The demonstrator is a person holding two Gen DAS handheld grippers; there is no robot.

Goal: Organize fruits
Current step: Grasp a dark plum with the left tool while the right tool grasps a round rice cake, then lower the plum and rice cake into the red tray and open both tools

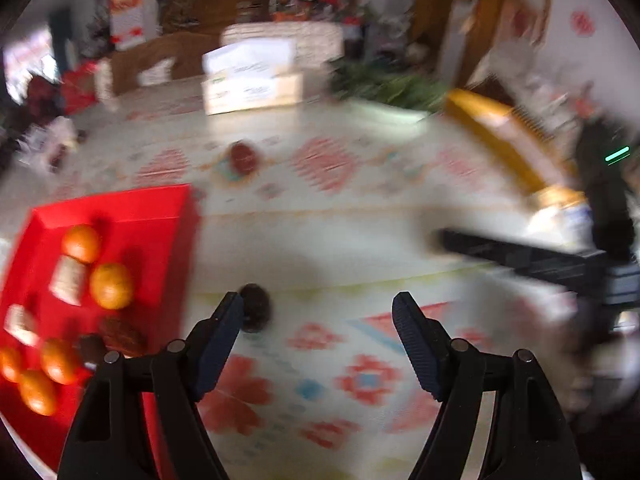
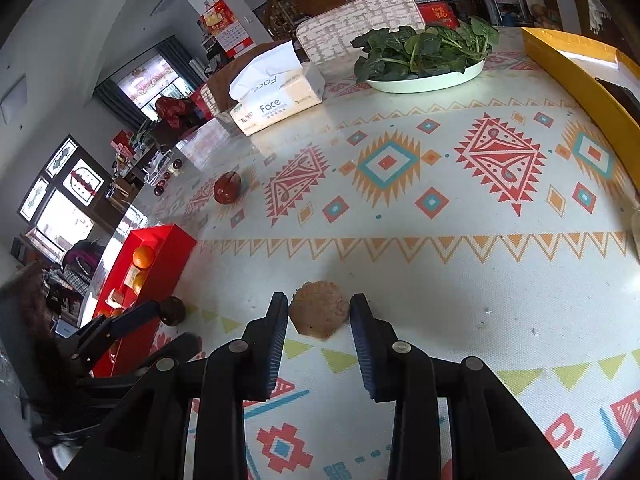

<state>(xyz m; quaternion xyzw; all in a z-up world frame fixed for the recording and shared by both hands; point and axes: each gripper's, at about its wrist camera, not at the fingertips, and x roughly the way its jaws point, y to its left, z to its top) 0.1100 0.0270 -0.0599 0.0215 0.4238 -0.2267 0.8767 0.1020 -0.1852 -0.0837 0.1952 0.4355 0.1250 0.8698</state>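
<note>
A red tray (image 1: 132, 216) at the left holds several oranges (image 1: 110, 285), tan pieces and dark fruits. A dark round fruit (image 1: 256, 308) lies on the tablecloth just outside the tray, beside the left fingertip of my open left gripper (image 1: 320, 308), and nothing sits between the jaws. This view is blurred. In the right wrist view my right gripper (image 2: 320, 314) is shut on a tan, rough round piece (image 2: 318, 310) low over the cloth. My left gripper (image 2: 170, 330), the dark fruit (image 2: 173, 311) and the tray (image 2: 160, 248) show at its left. A red fruit (image 2: 227, 188) lies farther back.
A tissue box (image 2: 276, 100) and a plate of leafy greens (image 2: 424, 60) stand at the far side of the patterned tablecloth (image 2: 440, 280). A yellow box (image 2: 580, 72) runs along the right edge. A finger (image 1: 500, 250) of my right gripper reaches in from the right.
</note>
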